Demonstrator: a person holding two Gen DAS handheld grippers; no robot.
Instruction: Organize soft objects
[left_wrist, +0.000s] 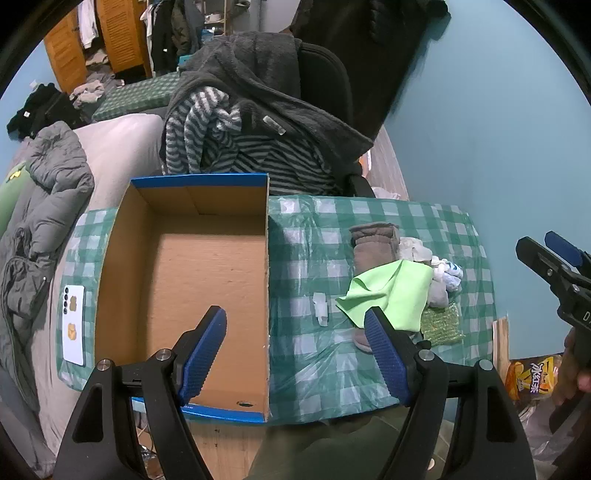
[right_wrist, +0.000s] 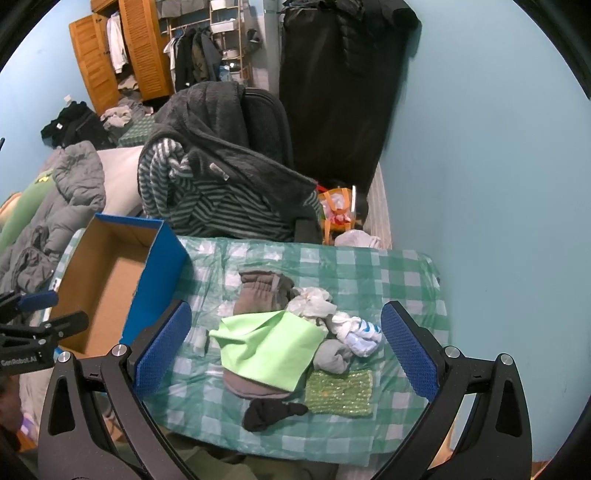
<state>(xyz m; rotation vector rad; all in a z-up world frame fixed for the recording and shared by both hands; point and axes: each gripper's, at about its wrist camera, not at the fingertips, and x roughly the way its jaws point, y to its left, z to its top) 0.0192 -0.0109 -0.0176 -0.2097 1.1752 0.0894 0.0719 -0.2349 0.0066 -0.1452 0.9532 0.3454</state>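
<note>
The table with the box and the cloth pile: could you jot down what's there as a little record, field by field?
Table cover: green checked cloth
Box: open cardboard box, nothing inside, left of the pile
Pile: green cloth on a brown glove, grey sock, black sock, green knitted pad
Left gripper: open, holding nothing
Right gripper: open, holding nothing

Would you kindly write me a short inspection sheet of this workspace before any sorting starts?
Surface: table under green checked plastic cover.
Job's things: cardboard box holds nothing; pile beside it: green cloth, brown mitten, white sock, grey sock, black sock, green sponge cloth.
Clutter: phone left of box.
Grippers: left gripper and right gripper open, holding nothing.
Cables: nothing seen.
Surroundings: chair draped with clothes, bedding, wardrobe.
</note>
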